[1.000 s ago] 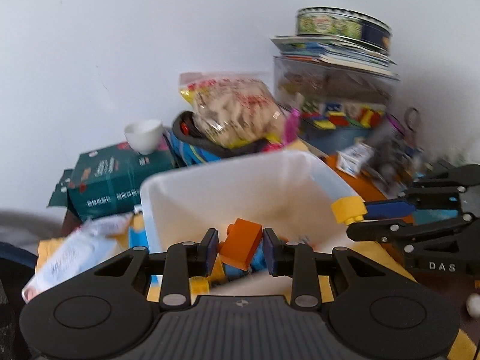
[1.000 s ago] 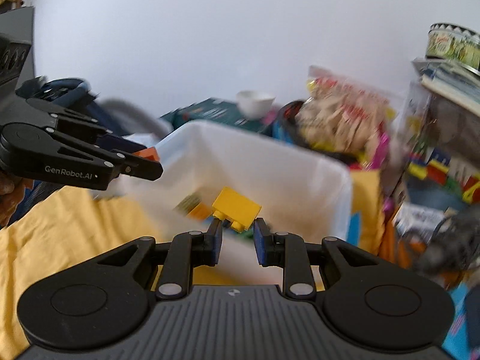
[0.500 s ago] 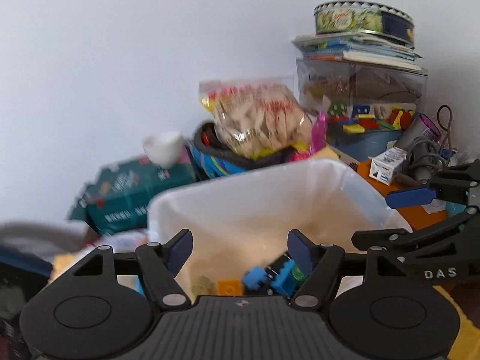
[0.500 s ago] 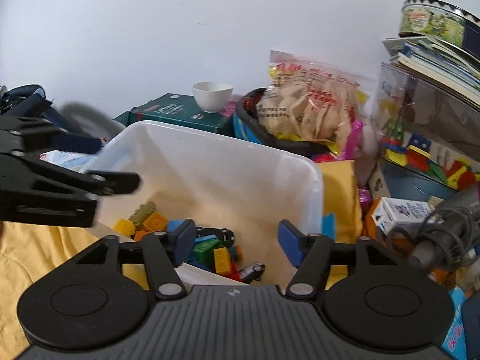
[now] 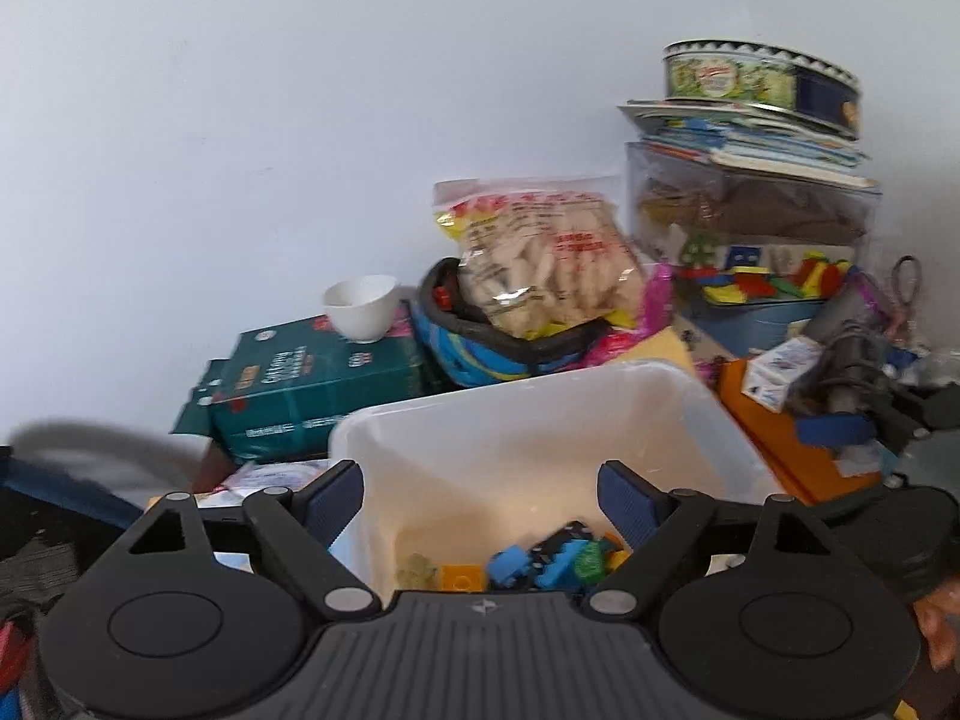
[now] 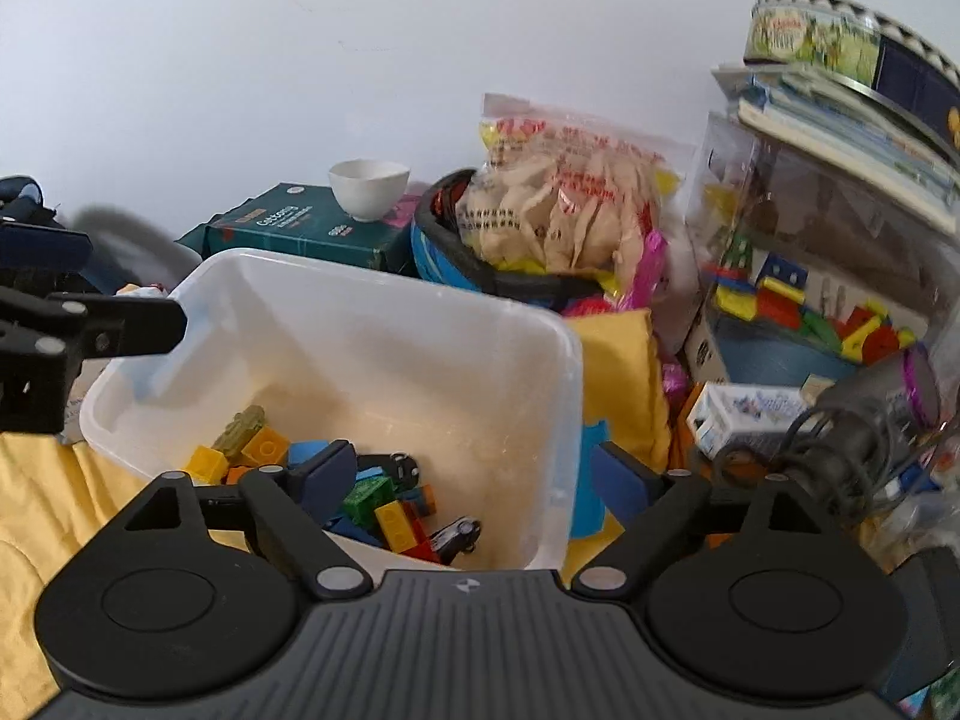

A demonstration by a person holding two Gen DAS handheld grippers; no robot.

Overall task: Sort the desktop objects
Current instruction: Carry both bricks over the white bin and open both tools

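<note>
Both grippers hung over white bin (image 6: 420,324), jaws wide apart, nothing held. I saw L gripper (image 5: 480,498) w/ blue pads above bricks (image 5: 540,564) at its 6 o'clock. R gripper (image 6: 474,474) straddled bin's near-right rim; bricks (image 6: 372,498) piled in bin's near corner. White cup (image 6: 369,189) on green box (image 6: 300,234), approx 11 o'clock.

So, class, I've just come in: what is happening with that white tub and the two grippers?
A person holds a gripper in each hand over the white plastic tub. The left gripper and the right gripper are both open and hold nothing. Loose toy bricks and a small toy car lie in the bottom of the tub. Around it sit a green box bearing a white bowl, and a snack bag.
</note>
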